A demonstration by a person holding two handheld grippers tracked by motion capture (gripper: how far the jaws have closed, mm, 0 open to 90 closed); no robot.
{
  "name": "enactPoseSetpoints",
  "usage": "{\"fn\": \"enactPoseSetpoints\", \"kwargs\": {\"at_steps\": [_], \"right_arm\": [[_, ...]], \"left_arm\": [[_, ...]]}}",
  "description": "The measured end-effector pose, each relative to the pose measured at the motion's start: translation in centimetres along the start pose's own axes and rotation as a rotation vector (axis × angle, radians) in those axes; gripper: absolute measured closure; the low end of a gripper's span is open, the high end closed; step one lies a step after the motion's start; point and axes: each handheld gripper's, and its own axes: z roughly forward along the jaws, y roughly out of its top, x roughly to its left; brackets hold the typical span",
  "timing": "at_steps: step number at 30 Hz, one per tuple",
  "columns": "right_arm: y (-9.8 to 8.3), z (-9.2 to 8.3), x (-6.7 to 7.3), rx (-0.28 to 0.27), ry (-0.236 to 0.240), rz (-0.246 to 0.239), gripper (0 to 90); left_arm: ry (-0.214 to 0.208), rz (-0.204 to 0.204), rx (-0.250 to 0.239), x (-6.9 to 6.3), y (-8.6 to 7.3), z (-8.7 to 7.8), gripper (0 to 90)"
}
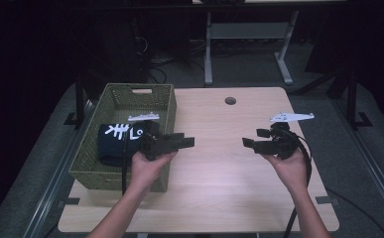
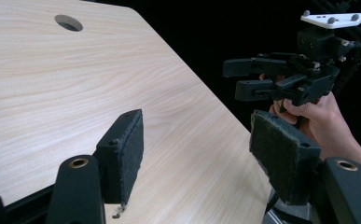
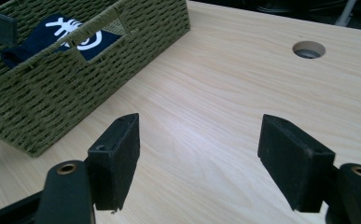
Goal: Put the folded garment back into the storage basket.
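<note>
A green woven basket stands on the left part of the light wooden table. Inside it lies a dark blue cloth with white print; the right gripper view also shows the basket and the cloth. My left gripper is held at the basket's right wall, pointing right over the table, open and empty. My right gripper faces it from the right side, also open and empty. The left gripper view catches the right gripper in a hand beyond the table edge.
A round cable hole sits near the table's far edge, also visible as the hole and the hole. Bare wood lies between the two grippers. Dark floor and a desk frame are behind the table.
</note>
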Motion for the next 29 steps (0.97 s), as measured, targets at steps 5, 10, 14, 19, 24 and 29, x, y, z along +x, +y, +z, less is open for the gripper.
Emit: {"fn": "enactPoseSetpoints", "kwargs": {"at_steps": [5,10,14,19,24,29], "right_arm": [[-1.2,-1.2,-1.1,-0.010,-0.025,0.019,29.2],[-2.7,-2.4,-2.1,-0.015,-0.055,0.035,29.3],[-4.1,-3.1,-3.2,-0.004,-0.079,0.047,29.3],[-5.7,-4.0,-4.1,-0.004,-0.098,0.070,28.4],[-7.5,-4.5,-4.8,0.001,-0.115,0.079,27.8],[-9.2,-4.7,-5.0,-0.002,-0.130,0.085,27.6]], "left_arm": [[-0.004,0.008,0.011,-0.8,-0.6,0.9,34.5],[-0.010,0.013,0.021,-1.5,-1.6,1.9,33.0],[-0.020,0.014,0.042,-1.9,-2.4,2.7,29.8],[-0.016,0.033,0.060,-2.4,-3.3,3.6,27.9],[-0.030,0.036,0.076,-3.1,-4.4,4.3,27.2],[-0.035,0.046,0.086,-3.3,-5.6,4.7,26.8]]}}
